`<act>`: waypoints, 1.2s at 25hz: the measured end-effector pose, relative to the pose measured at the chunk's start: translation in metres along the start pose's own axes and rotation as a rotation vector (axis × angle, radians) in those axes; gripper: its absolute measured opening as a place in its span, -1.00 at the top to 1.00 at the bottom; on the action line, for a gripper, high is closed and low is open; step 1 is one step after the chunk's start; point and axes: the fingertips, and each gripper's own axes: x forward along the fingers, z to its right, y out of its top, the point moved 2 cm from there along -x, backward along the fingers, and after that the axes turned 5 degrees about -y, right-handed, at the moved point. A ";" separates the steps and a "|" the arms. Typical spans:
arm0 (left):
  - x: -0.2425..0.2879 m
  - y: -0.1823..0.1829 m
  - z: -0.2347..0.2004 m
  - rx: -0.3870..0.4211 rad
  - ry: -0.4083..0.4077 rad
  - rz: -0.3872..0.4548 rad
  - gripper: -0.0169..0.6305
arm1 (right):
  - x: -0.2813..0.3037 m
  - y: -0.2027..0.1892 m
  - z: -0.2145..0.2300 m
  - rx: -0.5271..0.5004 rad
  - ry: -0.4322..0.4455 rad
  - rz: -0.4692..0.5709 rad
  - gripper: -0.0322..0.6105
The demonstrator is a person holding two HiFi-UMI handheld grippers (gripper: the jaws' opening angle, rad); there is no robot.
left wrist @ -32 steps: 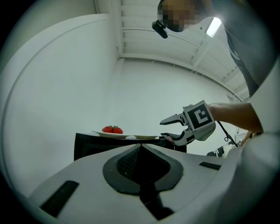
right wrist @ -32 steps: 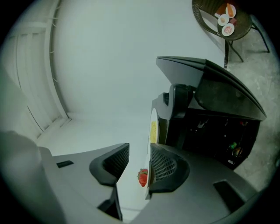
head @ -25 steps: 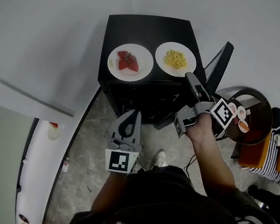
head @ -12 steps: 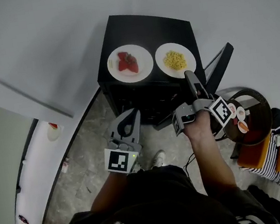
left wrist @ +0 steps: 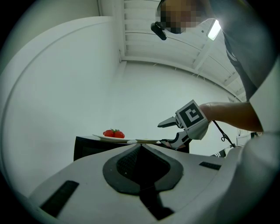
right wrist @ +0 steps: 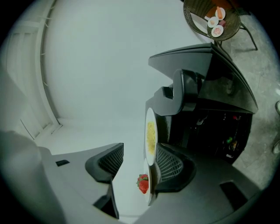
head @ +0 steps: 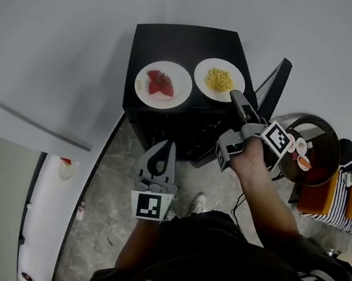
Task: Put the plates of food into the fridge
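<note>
My left tongs (head: 163, 146) hung low in front of the black fridge (head: 181, 41), well short of it, their jaws pressed together on nothing; in the left gripper view (left wrist: 141, 146) the dark pads met in one closed seam. Both plates of food sat on the fridge top, side by side and not quite touching. The left plate (head: 177, 71) carried red strawberries (head: 160, 83), which also showed past my closed tongs in the left gripper view (left wrist: 113, 133). The right plate (head: 234, 69) held a heap of yellow noodles (head: 218, 79). My right tongs (head: 236, 95) reached to the near edge of that noodle plate, turned on their side. Their jaws had just been opening, and in the right gripper view (right wrist: 135, 159) they stood released, with the plate's rim (right wrist: 150, 131) between them, close to the fridge-side jaw and clear of the other. Neither pad pressed on it that I could see. Right of my hand the fridge door (head: 274, 86) stood swung open, shelves dark behind it. Further right was a round wicker table (head: 321, 125) bearing a few small dishes (head: 303, 163).
</note>
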 end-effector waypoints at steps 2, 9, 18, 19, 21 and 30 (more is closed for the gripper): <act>-0.001 0.001 0.000 0.003 0.001 0.004 0.88 | 0.000 0.000 -0.001 0.000 -0.003 -0.004 0.19; -0.001 -0.002 -0.004 0.003 0.010 -0.002 0.88 | 0.001 0.001 0.001 -0.014 -0.013 -0.012 0.19; 0.005 0.002 0.003 0.044 -0.010 -0.011 0.88 | 0.002 0.003 -0.001 -0.023 -0.027 -0.029 0.19; 0.007 0.004 0.003 0.052 -0.016 -0.012 0.88 | 0.002 0.003 -0.001 -0.024 -0.025 -0.028 0.19; 0.013 0.012 0.003 0.068 -0.027 0.000 0.88 | 0.002 0.004 -0.001 -0.026 -0.020 -0.027 0.19; 0.032 0.035 0.006 0.092 -0.044 0.035 0.88 | 0.003 0.005 0.000 -0.005 -0.024 -0.047 0.19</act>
